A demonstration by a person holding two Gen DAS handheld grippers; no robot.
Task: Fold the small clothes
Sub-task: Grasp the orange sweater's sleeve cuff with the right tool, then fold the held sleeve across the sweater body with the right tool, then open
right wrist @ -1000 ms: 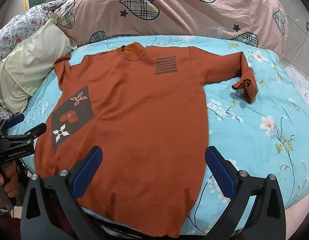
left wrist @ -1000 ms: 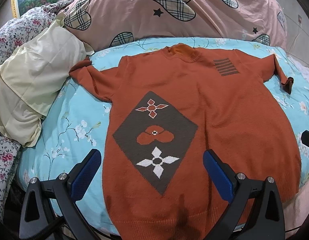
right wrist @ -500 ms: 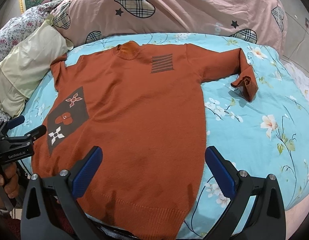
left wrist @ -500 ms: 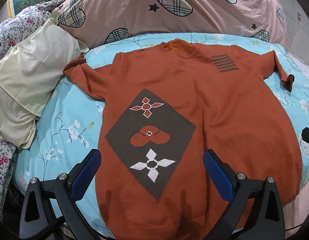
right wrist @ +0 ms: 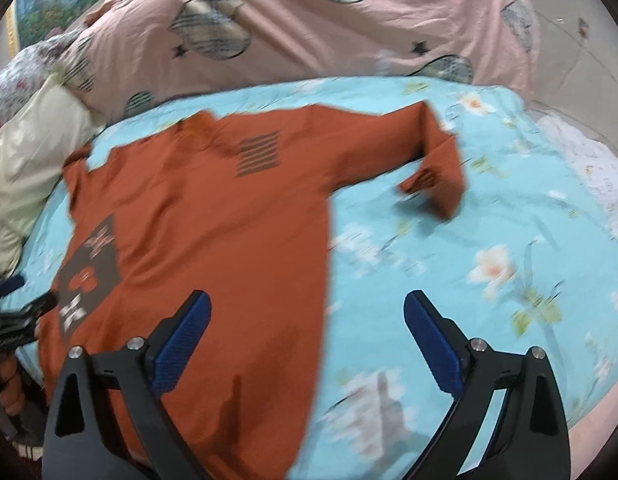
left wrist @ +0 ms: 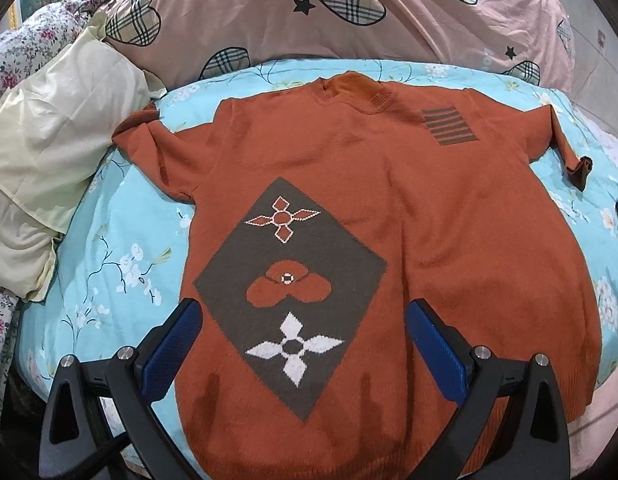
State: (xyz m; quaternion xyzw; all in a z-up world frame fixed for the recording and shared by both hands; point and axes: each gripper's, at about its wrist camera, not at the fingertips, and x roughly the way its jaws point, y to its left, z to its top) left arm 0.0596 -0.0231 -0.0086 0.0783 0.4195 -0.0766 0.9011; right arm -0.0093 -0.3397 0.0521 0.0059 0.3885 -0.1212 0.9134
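Left wrist view: low over the sweater's hem, facing 12 o'clock toward the pink quilt. Right wrist view: blurred, above the hem's right corner, facing the same way. Shared: sweater, blue floral sheet, quilt, cream pillow at 10 o'clock.

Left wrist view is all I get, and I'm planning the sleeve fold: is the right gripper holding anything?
Observer: No. The right gripper is open above the sweater's side edge. Its jaws have just been closing slightly, with nothing between them.
Operator: How does the sleeve on that side lie?
Observer: The sleeve runs outward, then bends down. Its cuff points back towards the body, on the sheet.
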